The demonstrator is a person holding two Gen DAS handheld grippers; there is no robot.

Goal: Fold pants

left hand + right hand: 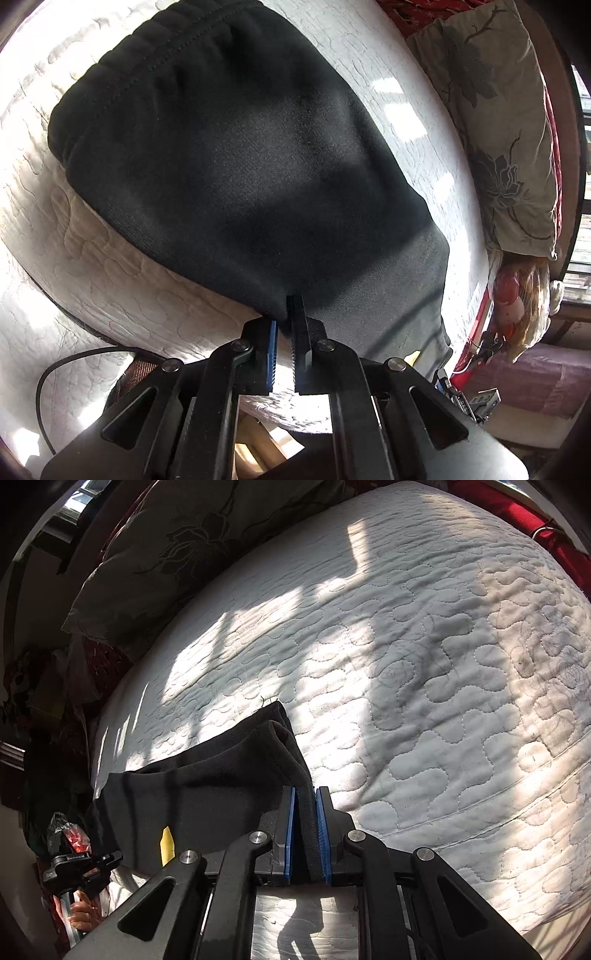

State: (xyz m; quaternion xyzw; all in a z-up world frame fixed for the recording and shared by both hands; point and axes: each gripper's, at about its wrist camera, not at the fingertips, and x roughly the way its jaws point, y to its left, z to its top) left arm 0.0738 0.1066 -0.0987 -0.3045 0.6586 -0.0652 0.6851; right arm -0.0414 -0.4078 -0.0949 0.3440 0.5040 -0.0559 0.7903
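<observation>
Black pants [240, 166] lie flat on a white quilted mattress [406, 110], waistband toward the upper left of the left wrist view. My left gripper [286, 314] is shut on the near edge of the cloth, which is bunched between its blue pads. In the right wrist view the pants [203, 775] trail off to the left, leg ends doubled up over the mattress [406, 664]. My right gripper [306, 794] is shut on a thick black fold of them. A small yellow tag [167, 843] sticks out of the fabric.
A floral pillow [498, 129] lies along the far side of the bed, also in the right wrist view as the pillow [166, 554]. A black cable [55, 369] hangs at the mattress edge. A person's hand [79, 912] holds a handle at lower left. Red cloth [535, 517] borders the bed.
</observation>
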